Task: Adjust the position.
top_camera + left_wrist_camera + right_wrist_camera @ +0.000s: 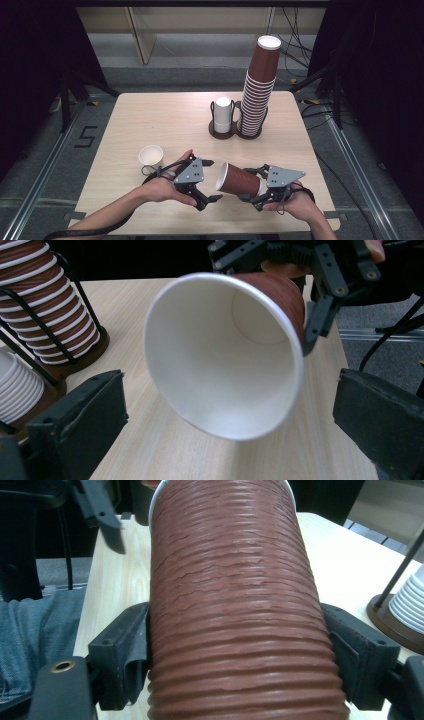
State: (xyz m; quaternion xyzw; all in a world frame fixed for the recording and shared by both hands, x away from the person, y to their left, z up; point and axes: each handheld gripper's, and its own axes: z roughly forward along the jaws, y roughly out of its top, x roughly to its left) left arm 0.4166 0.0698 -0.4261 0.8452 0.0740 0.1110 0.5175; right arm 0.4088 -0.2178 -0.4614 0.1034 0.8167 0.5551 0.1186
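Near the table's (150, 120) front edge, the right gripper (257, 192) pinches a brown ribbed cup (240, 180) lying sideways above the wood, its empty white mouth facing the left gripper (210, 182), whose jaws stand spread just beside the rim. Behind, a two-ring holder (225, 131) carries a tall brown stack (260, 90) and a short white stack (223, 114). An empty white cup (150, 155) stands upright beside the left hand (162, 189).

On the table (150, 120) in front of you stands a small white cup (151, 156) near the front left, and a dark two-slot holder (235, 131) (a white stack (223, 112) beside a tall brown stack (260, 90)) sits farther back.
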